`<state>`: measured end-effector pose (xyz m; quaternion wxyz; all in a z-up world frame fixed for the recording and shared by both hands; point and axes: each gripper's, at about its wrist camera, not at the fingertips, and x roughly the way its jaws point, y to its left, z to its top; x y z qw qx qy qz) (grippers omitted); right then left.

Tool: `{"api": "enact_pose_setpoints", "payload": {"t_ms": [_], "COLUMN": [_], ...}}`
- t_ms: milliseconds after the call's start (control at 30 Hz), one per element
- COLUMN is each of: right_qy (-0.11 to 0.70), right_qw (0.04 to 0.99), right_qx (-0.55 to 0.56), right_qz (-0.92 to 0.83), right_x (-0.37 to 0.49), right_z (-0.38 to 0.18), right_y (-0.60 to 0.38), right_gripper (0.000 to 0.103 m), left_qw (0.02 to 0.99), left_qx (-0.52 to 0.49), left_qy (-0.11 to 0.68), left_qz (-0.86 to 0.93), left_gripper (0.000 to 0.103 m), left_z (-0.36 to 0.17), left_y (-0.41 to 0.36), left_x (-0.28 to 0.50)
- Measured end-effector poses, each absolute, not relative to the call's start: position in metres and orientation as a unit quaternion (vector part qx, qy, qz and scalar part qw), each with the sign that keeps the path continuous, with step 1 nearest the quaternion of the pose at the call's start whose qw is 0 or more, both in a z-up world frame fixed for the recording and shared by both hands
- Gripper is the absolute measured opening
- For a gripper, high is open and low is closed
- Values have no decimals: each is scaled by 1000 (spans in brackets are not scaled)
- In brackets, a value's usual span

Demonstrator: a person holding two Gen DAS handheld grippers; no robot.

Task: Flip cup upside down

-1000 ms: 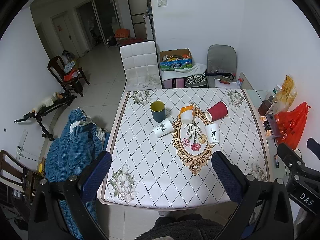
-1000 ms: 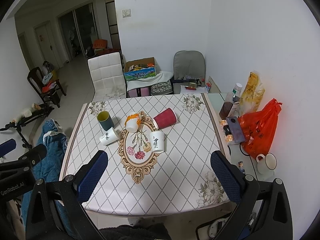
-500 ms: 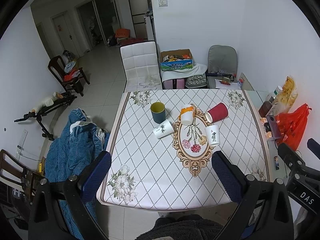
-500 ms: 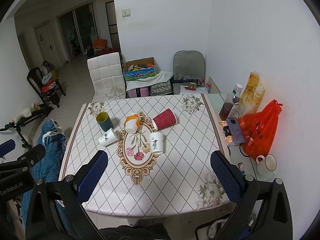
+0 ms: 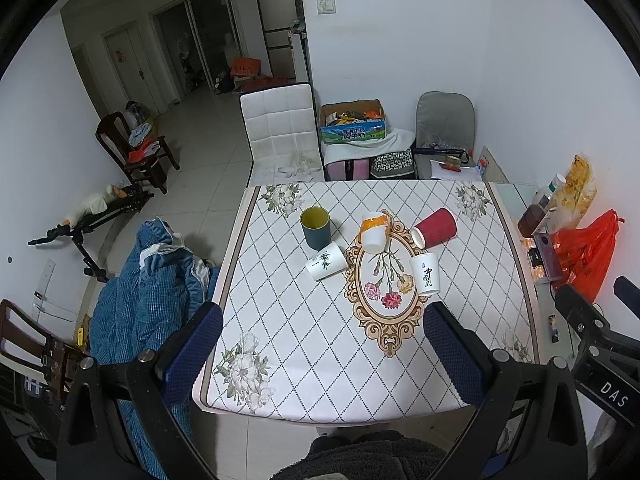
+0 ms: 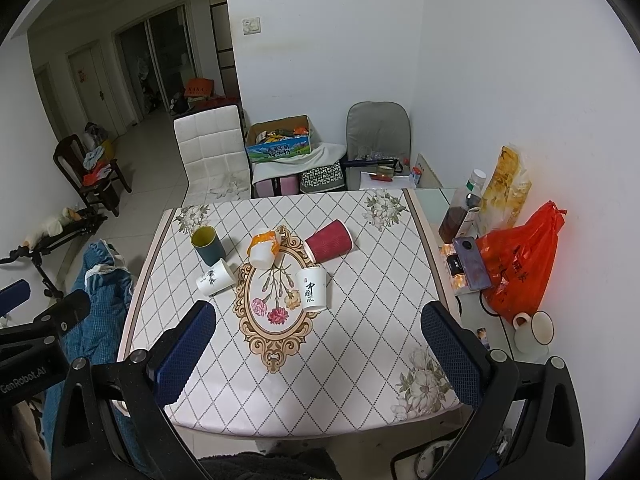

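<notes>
Several cups sit mid-table. A dark green cup (image 5: 315, 227) (image 6: 208, 246) stands upright. A white cup with a leaf print (image 5: 326, 266) (image 6: 215, 277), a white-and-orange cup (image 5: 374, 231) (image 6: 264, 250) and a red cup (image 5: 435, 227) (image 6: 329, 241) lie on their sides. A white cup with black writing (image 5: 426, 279) (image 6: 312, 289) stands rim down. My left gripper (image 5: 322, 354) and right gripper (image 6: 318, 354) are open and empty, held high above the table's near edge, far from the cups.
The table (image 5: 280, 364) has a diamond-pattern cloth with an oval flower medallion. At its right edge lie an orange bag (image 6: 520, 264), bottles, a phone and a white mug (image 6: 534, 330). Chairs and a box stand behind. A blue blanket (image 5: 140, 300) lies left.
Both views have shifted very slightly; the cups have not moved and both grippers stay open.
</notes>
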<state>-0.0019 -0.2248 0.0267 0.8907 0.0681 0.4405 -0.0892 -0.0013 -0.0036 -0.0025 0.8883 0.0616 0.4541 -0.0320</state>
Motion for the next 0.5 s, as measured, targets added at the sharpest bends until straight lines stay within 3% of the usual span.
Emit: {"api": "enact_pose_setpoints", "payload": {"t_ms": [500], "right_qy": [436], "right_qw": [893], "right_qx": [69], "right_qz": [-90], "right_x": [17], "right_z": [32], "right_y": [-225], "right_gripper": [103], "left_qw": [888], "left_qx": [61], "left_qy": [454], "left_qz": [-32], "left_gripper": [103], "left_z": [-2], "left_y": [-4], "left_x": [-1]}}
